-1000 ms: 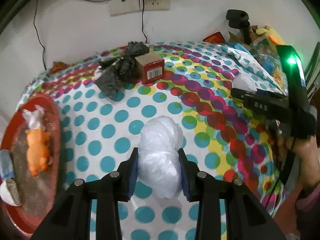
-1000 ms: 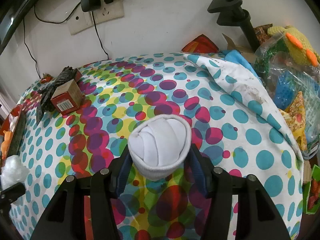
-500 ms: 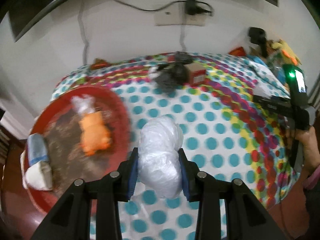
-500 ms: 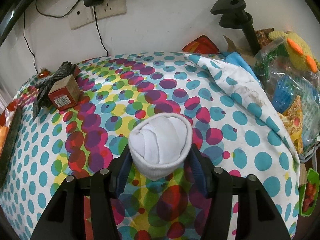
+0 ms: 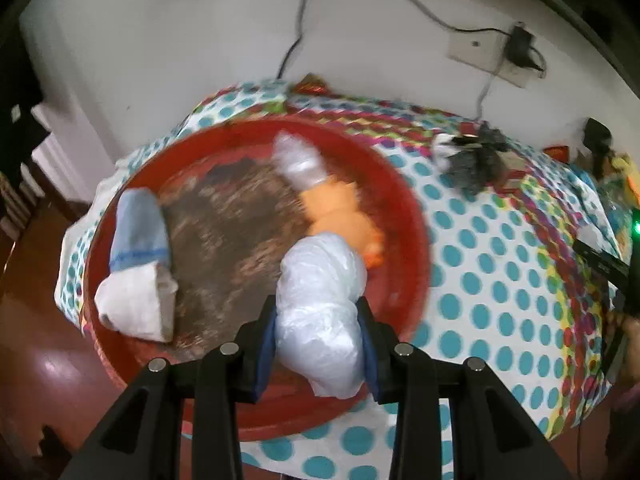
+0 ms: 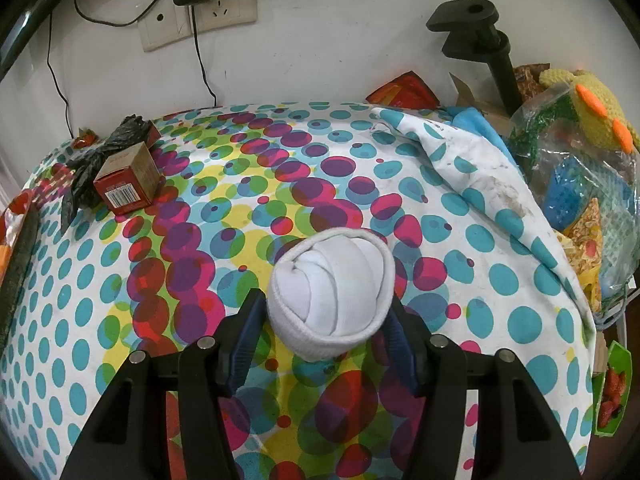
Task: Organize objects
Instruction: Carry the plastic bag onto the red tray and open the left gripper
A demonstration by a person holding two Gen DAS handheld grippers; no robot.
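Observation:
My left gripper (image 5: 320,326) is shut on a white crumpled plastic bag (image 5: 322,304) and holds it over the near part of a round red tray (image 5: 404,200). In the tray lie an orange toy in plastic wrap (image 5: 336,208), a blue rolled sock (image 5: 138,226) and a white rolled sock (image 5: 134,304). My right gripper (image 6: 328,320) is shut on a white rolled sock (image 6: 330,292), above the polka-dot tablecloth (image 6: 520,320). The right gripper also shows at the far right of the left wrist view (image 5: 604,268).
A small red box (image 6: 128,182) and a black crumpled bag (image 6: 86,160) lie at the table's back left. A black clamp stand (image 6: 480,40), a yellow knitted toy (image 6: 588,104) and bagged items (image 6: 580,184) crowd the right. The tray sits at the table's left edge by dark floor (image 5: 40,360).
My left gripper has swung left with the plastic bag, from over the tablecloth to over the red tray. My right gripper holds its sock almost still.

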